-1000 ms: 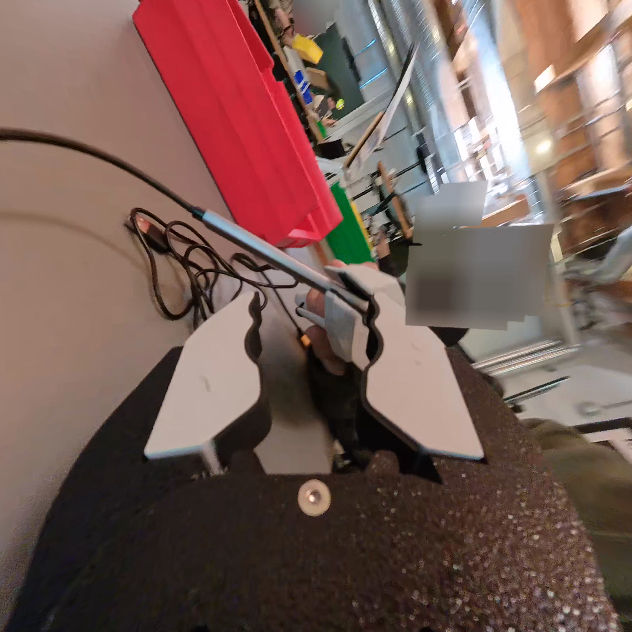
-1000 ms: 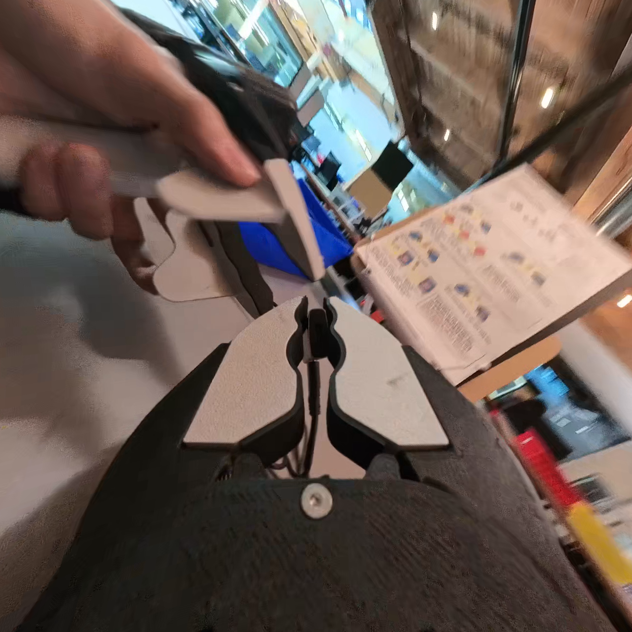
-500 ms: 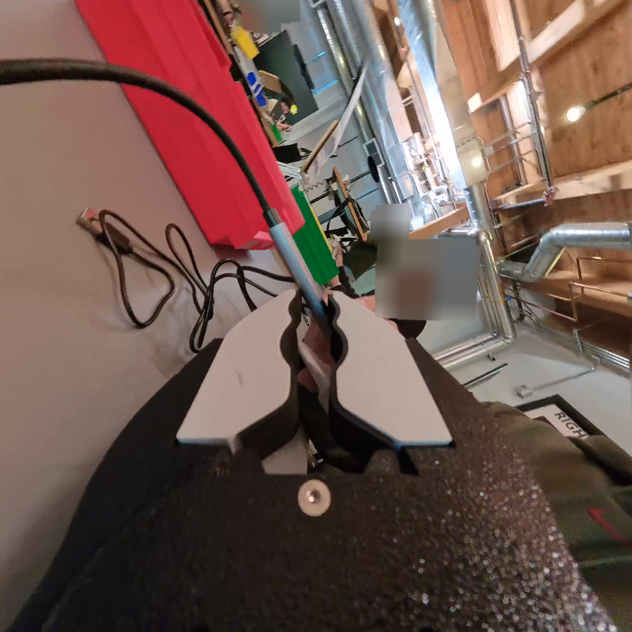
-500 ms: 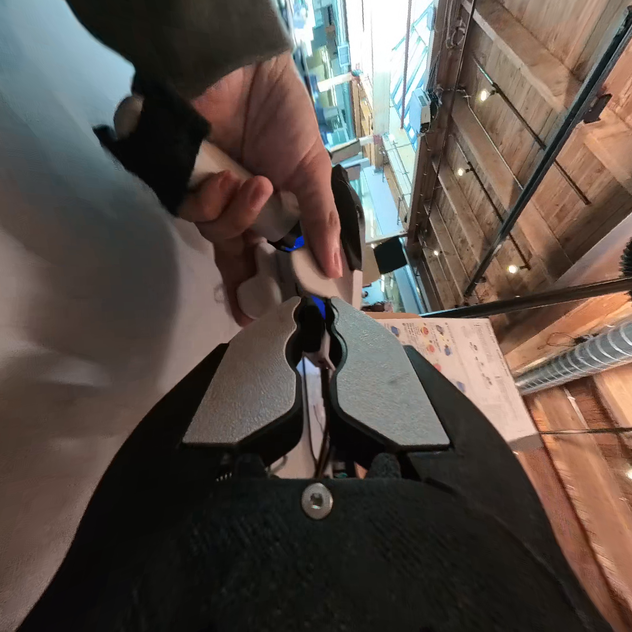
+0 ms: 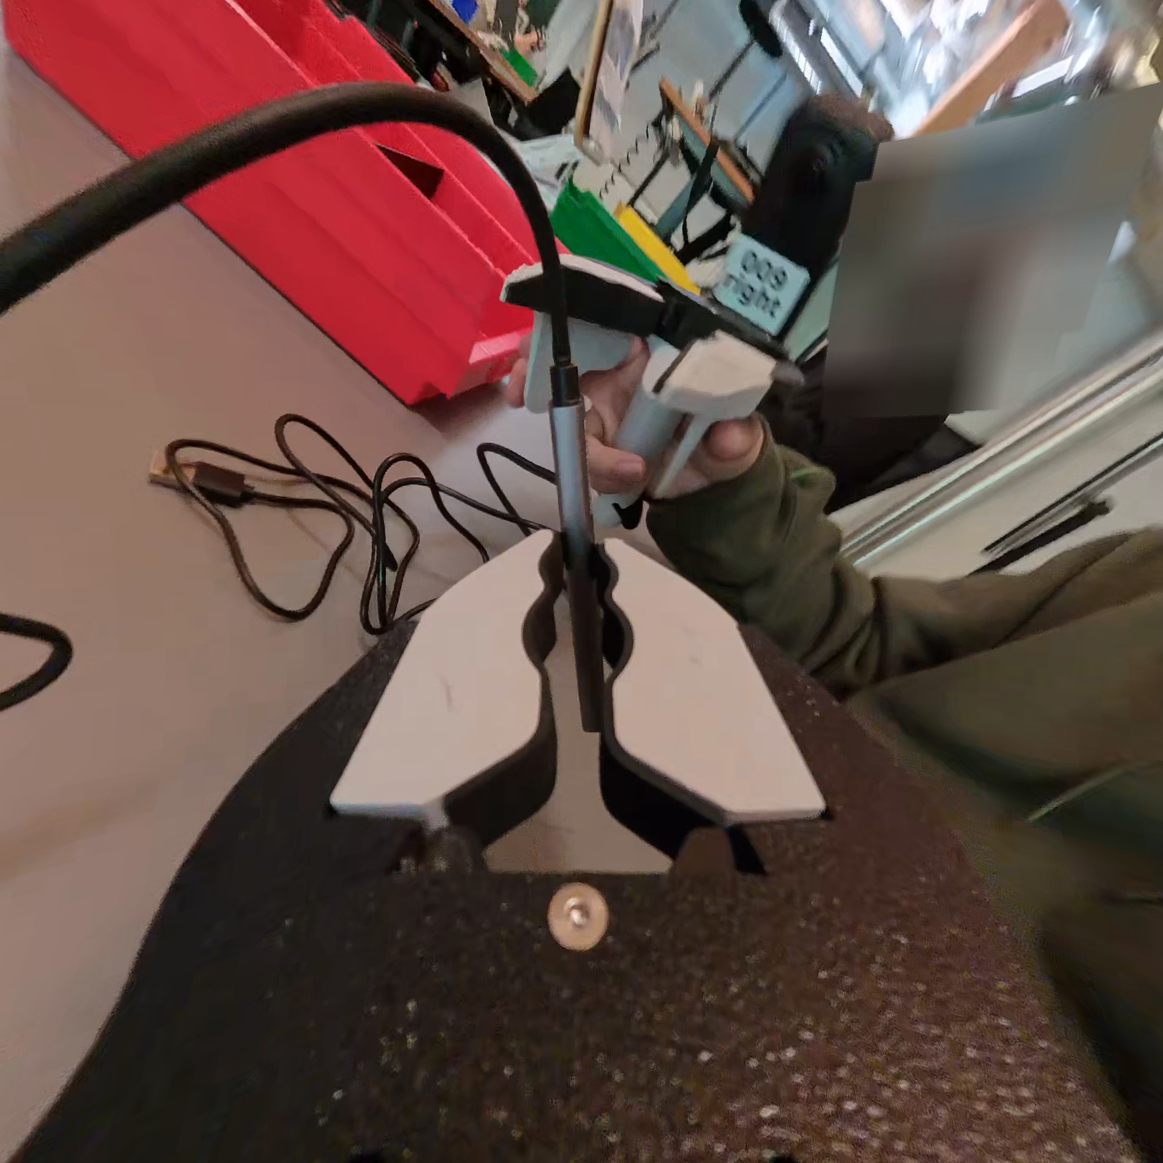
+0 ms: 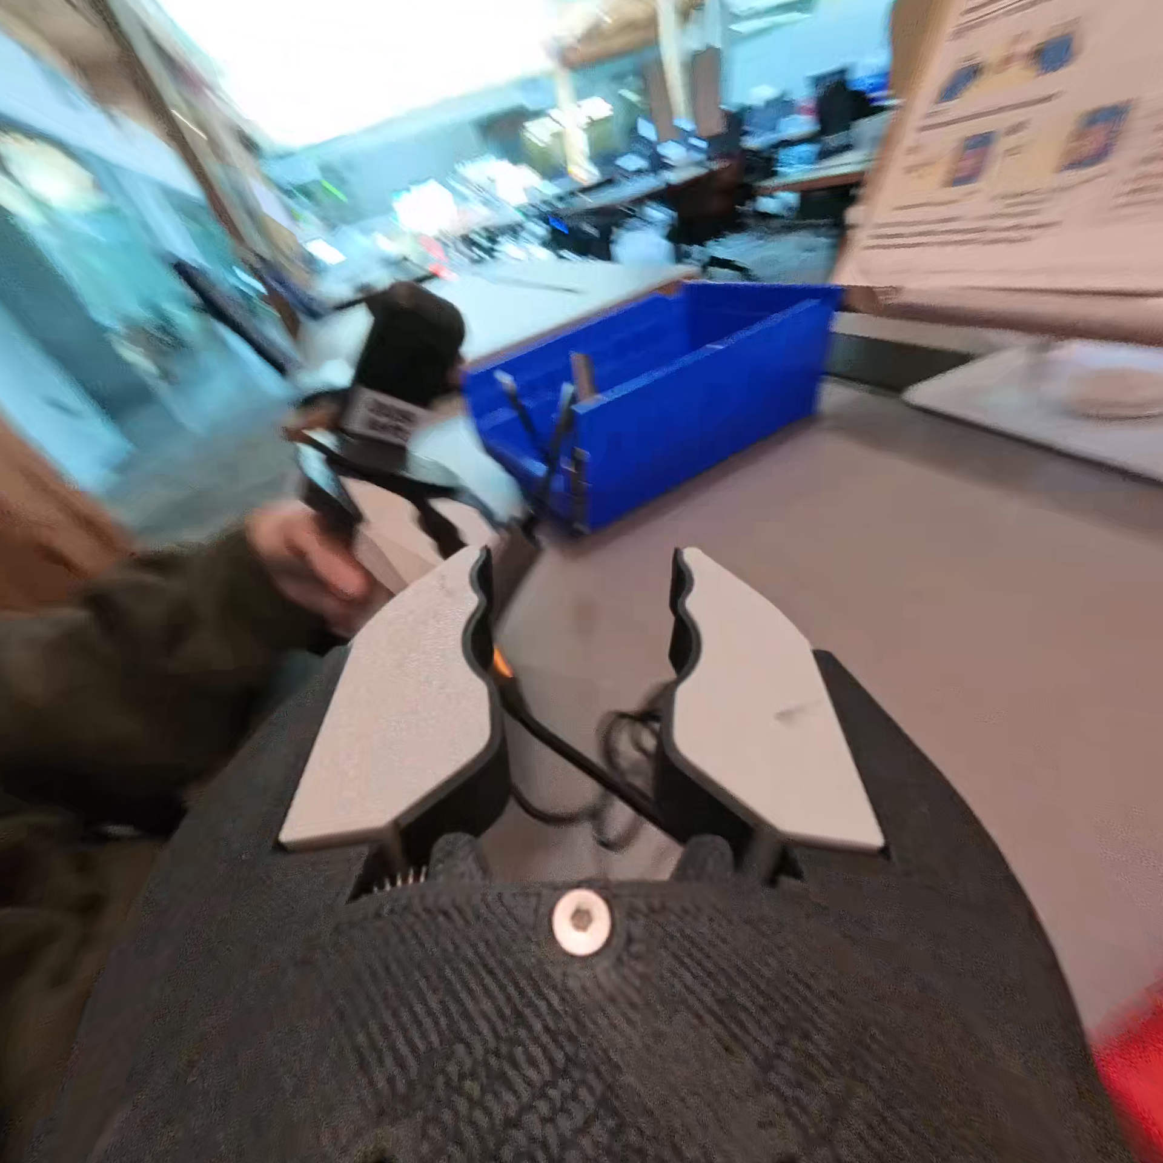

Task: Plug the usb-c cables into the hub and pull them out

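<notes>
Left wrist view has the hub point(image 5: 571, 462), a slim grey bar, clamped edge-on between the closed fingers of the left gripper point(image 5: 578, 554), its thick black lead point(image 5: 302, 126) arching up and off to the left. Under the hub lies a pale beige table point(image 5: 126, 352); left of the hub a thin black usb-c cable point(image 5: 327, 497) sprawls in loose loops, and behind that stands a red bin point(image 5: 314, 189). Just behind the hub a hand point(image 5: 617, 440) in an olive sleeve holds the other tool, partly hidden by the bar. Beyond is a cluttered workshop, blurred. Right wrist view shows the right gripper point(image 6: 579, 566) with its fingers wide apart and nothing between them, a thin cable point(image 6: 566, 749) lying on the table below; a blue bin point(image 6: 661, 403) and a poster board point(image 6: 1019, 145) stand farther back, all smeared by motion.
</notes>
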Demonstrator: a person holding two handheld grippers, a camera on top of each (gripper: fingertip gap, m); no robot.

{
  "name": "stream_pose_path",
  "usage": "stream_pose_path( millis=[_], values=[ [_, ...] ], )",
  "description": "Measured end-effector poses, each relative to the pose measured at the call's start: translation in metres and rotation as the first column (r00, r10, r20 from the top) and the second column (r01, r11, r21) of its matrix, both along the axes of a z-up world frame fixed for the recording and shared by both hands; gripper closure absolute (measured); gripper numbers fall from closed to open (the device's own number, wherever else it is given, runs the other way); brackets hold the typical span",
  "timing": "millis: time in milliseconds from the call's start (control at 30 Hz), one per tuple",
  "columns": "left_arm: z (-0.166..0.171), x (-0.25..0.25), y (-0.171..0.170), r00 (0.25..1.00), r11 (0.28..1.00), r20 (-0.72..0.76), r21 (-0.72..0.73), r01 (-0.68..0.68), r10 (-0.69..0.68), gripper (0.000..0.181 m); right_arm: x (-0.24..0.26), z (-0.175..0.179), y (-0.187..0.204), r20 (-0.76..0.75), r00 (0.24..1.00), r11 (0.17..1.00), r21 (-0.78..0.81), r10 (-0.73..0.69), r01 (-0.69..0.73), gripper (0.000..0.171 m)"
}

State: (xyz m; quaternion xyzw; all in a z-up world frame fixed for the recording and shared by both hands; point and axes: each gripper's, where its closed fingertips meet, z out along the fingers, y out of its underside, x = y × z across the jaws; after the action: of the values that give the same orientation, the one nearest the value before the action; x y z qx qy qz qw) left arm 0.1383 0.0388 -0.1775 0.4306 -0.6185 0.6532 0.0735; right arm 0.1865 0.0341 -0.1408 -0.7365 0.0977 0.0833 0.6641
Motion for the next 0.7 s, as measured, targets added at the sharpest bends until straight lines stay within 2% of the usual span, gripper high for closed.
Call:
stream_pose_path(
  millis=[67,200,300,367,433,500,600,700],
  values=[
    [-0.002,-0.004,-0.01,0.998,0.996,0.05,0.077,0.036,-0.04,0.172,-0.012,0.005,0.006,-0.122,0.989,0.994,0.073,0.086,-0.078,0.132],
    [-0.007,-0.003,-0.014,0.993,0.985,0.114,0.172,0.018,-0.038,0.172,-0.035,-0.016,0.012,-0.131,0.968,0.976,-0.014,0.214,-0.218,0.154],
    [-0.005,0.002,-0.012,0.986,0.979,0.167,0.2,-0.029,-0.005,0.172,-0.034,-0.013,0.014,-0.139,0.966,0.975,0.01,0.22,-0.221,0.157],
    [0.001,0.013,-0.006,0.96,0.96,0.264,0.232,-0.154,0.09,0.169,-0.023,-0.005,0.015,-0.171,0.973,0.987,0.07,0.153,-0.143,0.16],
    [0.01,0.02,-0.002,0.891,0.915,0.428,0.28,-0.29,0.151,0.161,-0.007,0.005,0.012,-0.22,0.973,0.99,0.135,0.065,-0.035,0.162],
    [0.015,0.024,-0.002,0.795,0.846,0.588,0.34,-0.412,0.151,0.139,0.009,0.012,0.006,-0.298,0.955,0.98,0.188,-0.012,0.07,0.162],
    [0.015,0.027,-0.007,0.67,0.732,0.737,0.406,-0.548,0.093,0.126,0.025,0.023,-0.007,-0.481,0.877,0.942,0.295,0.003,0.159,0.162],
    [0.021,0.03,-0.008,0.573,0.665,0.809,0.356,-0.656,0.132,0.125,0.034,0.027,-0.014,-0.607,0.792,0.908,0.366,0.068,0.203,0.162]
  ],
)
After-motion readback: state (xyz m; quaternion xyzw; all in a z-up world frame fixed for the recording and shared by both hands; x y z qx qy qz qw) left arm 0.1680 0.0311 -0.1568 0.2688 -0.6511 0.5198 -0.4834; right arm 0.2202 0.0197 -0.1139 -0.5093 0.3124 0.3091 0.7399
